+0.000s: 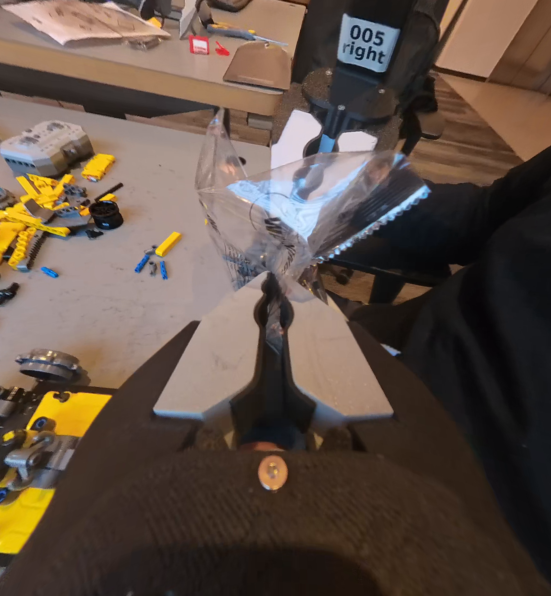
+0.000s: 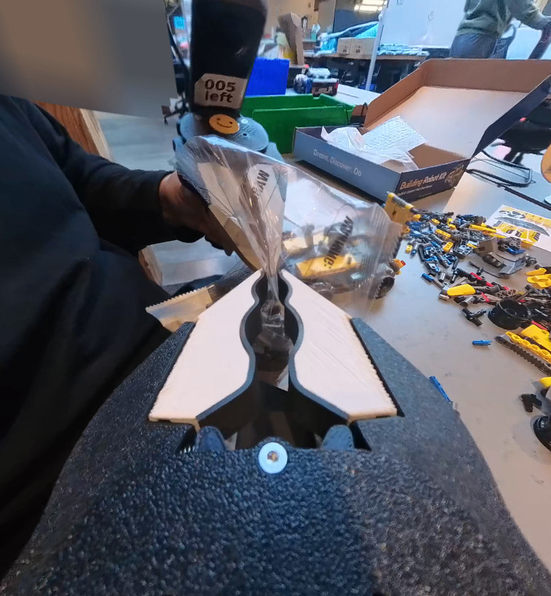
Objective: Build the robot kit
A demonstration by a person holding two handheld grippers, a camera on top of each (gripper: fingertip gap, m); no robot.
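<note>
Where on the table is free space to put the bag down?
Bare tabletop lies between the small blue pins and the grey ring. Left of it, the yellow model crowds the surface. Both grippers pinch the clear bag.

Txt: box (image 2: pixel 380 175), bag (image 2: pixel 319 222) (+ gripper tags (image 1: pixel 366 45)).

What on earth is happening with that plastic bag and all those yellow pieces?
A person in black sleeves holds a hand-held gripper in each hand. The left hand-held gripper and the right hand-held gripper are both clamped shut on one clear plastic bag, held up between them above the table. The bag looks nearly empty. Loose yellow, black and blue building pieces lie scattered on the table, beside an open cardboard box.
</note>
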